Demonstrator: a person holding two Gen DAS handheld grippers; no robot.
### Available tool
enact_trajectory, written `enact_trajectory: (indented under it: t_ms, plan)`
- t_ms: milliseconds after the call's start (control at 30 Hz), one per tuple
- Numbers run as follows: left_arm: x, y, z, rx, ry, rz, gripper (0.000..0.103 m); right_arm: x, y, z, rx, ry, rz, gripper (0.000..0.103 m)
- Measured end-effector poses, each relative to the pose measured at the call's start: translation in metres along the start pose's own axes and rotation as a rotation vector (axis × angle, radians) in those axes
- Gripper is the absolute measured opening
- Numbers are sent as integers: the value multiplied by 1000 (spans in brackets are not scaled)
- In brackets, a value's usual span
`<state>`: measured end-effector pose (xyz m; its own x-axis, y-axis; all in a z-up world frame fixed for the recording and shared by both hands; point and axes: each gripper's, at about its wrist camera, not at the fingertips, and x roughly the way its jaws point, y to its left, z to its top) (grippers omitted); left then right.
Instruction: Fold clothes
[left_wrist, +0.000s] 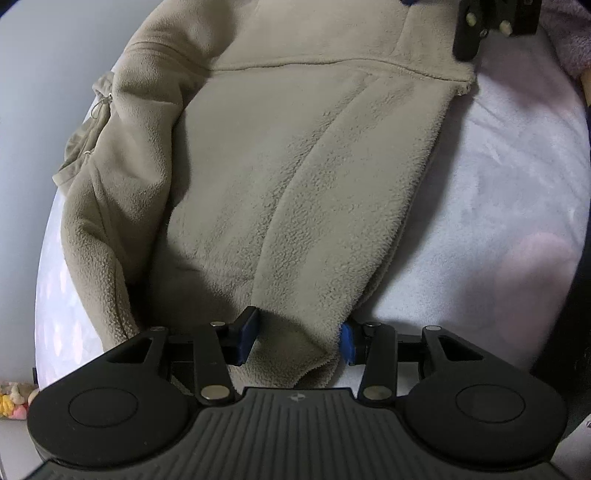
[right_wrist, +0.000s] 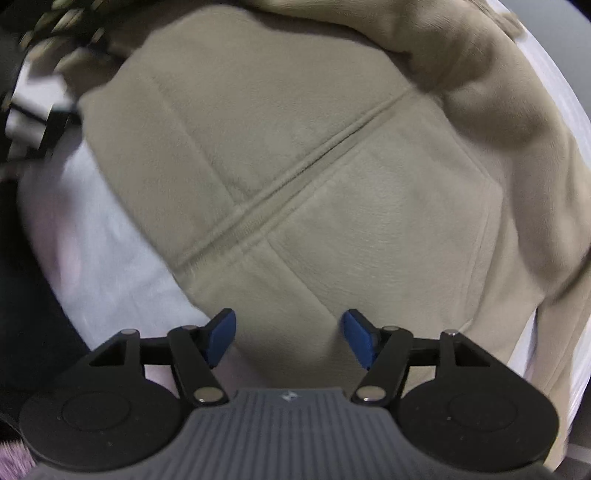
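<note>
While the beige fleece jacket (left_wrist: 295, 177) lies spread on a pale lavender bed sheet (left_wrist: 498, 221), the left gripper (left_wrist: 295, 338) has a corner of fleece sitting between its fingers. Jaws look parted about halfway, blue pads on either side of the bunched cloth; whether they actually pinch it, cannot tell. Right gripper (right_wrist: 290, 338) hangs wide open over the jacket body, nothing between its pads, and its view is motion-blurred. In the left wrist view the right gripper's tip shows at the top right, near the far hem corner.

Jacket position: body mostly flat, a horizontal seam across it, a panel folded in over the middle, a sleeve or side bunched along the sheet's left edge with an elastic drawcord (left_wrist: 98, 107) showing. Right wrist view shows the zipper line (right_wrist: 295, 177) running diagonally, pocket stitching either side.

Handling judgement: thick pile fleece, soft, limp, light to medium weight, not slippery, not fragile. It will sag and drag on the sheet rather than hold a crease; bulky layers may spring back. Best holds look like hem corners and seam edges, where cloth is doubled and thin enough for the jaws. Fold stage unclear: could be partway in or opened out for smoothing.
</note>
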<state>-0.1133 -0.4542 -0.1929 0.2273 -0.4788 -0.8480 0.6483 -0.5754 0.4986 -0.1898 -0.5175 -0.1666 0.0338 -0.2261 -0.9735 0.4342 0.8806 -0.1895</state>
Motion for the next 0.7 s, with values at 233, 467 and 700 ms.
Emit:
enact_trajectory:
  t_ms: [233, 467, 700]
  plan:
    - [-9, -6, -38, -182, -181, 20, 42, 1, 23, 24, 52, 25, -28, 67]
    - [-17, -11, -25, -158, -123, 65, 42, 1, 30, 29, -23, 42, -49, 67]
    - [-5, -26, -2, -127, -32, 189, 38, -18, 19, -11, -65, -63, -45, 67]
